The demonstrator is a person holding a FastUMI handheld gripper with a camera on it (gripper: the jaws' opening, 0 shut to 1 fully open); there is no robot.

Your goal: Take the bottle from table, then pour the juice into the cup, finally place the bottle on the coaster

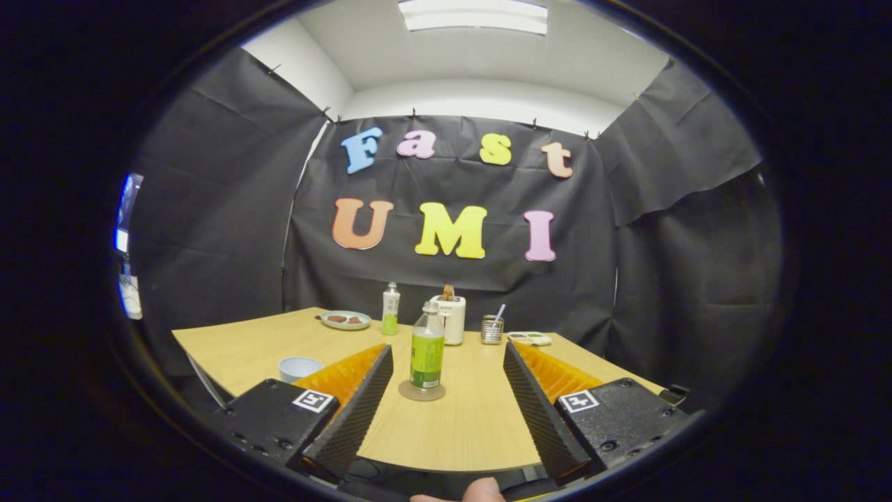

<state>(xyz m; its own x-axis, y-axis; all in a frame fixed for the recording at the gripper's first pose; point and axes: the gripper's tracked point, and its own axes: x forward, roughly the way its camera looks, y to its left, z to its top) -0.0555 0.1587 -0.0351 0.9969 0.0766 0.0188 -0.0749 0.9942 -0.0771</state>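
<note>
A clear bottle (427, 352) with a green label and a little juice in it stands upright on a round coaster (421, 391) on the wooden table (460, 418). It sits just ahead of my gripper (448, 362), between the lines of the two fingers but apart from both. The gripper is open with nothing between its fingers. A pale blue cup (300, 367) stands to the left, beside the left finger (362, 397), partly hidden by it.
Along the table's far side stand a plate (345, 320) with dark food, a second small bottle (390, 309), a white toaster (451, 318), a glass (492, 328) with a straw and a small dish (529, 338). A person's fingertip (481, 492) shows below the gripper.
</note>
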